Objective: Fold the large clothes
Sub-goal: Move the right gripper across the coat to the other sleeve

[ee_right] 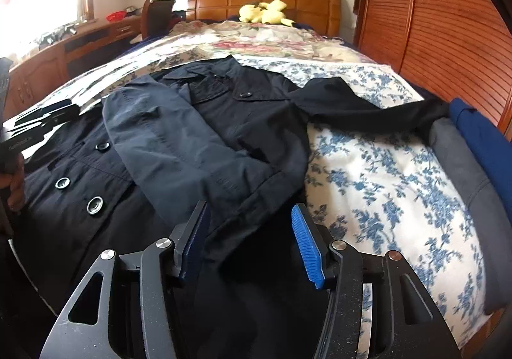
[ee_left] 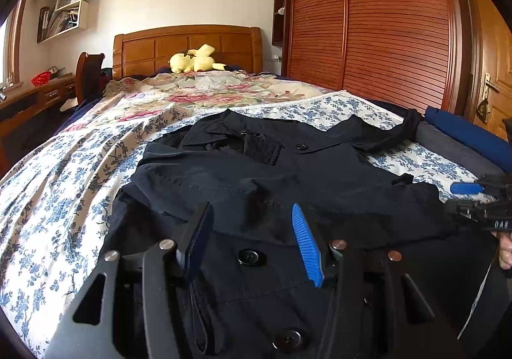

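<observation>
We find the dark coat (ee_left: 288, 167) spread flat on the bed (ee_left: 64, 192), buttons up, collar toward the headboard (ee_left: 188, 48) at 12 o'clock. One sleeve (ee_right: 198, 147) lies folded across the chest; the other sleeve (ee_right: 368, 109) stretches toward 2 o'clock, reaching the folded grey and blue cloths (ee_right: 473, 147) at the bed's edge. Our left tool (ee_left: 252, 240) hovers over the button front, its jaws spread with nothing pinched. Our right tool (ee_right: 251, 237) hovers over the folded sleeve's cuff, jaws likewise spread and gripping nothing. A yellow plush toy (ee_left: 195, 61) rests against the headboard.
</observation>
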{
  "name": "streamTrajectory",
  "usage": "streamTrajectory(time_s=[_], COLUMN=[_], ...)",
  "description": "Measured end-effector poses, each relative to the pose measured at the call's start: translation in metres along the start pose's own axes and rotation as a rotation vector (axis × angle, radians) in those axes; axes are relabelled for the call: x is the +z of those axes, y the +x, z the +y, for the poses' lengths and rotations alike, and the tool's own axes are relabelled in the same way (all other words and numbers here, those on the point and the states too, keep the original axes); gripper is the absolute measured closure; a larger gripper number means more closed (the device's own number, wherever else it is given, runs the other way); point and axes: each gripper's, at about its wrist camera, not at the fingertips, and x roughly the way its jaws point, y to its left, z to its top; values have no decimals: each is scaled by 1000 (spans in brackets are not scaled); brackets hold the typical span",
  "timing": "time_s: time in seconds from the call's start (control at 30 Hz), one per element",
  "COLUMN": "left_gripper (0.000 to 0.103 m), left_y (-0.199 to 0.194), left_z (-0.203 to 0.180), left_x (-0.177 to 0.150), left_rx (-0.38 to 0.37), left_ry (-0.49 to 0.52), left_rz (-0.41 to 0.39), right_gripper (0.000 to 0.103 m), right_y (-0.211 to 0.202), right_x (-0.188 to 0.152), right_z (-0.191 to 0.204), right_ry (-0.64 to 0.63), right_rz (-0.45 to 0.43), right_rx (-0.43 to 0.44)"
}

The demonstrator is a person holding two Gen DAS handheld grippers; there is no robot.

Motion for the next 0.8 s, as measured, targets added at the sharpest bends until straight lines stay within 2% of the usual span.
streamTrajectory(time_s=[0.17,0.3,0.43,0.6,0.8], left_gripper=[53,53,53,53,53], left_y=[1,2,4,6,7], left_z=[-7,-12,-11,-7,-5], left_x=[-3,-6,-7,-8,-9], left_rx=[2,-3,-5,-12,-10], left_ry=[29,51,47,23,12], left_rz=[-5,-6,3,12,17], right_gripper=[49,49,49,48,48], right_y=[4,13,37,73,70], right_x=[16,28,29,13,12], right_z=[-3,0,6,5,-1], right_ry=[-28,-45,-65,-79,-64], right_rz=[-2,8,72,195,207], right_rx=[-7,33,67,79,102])
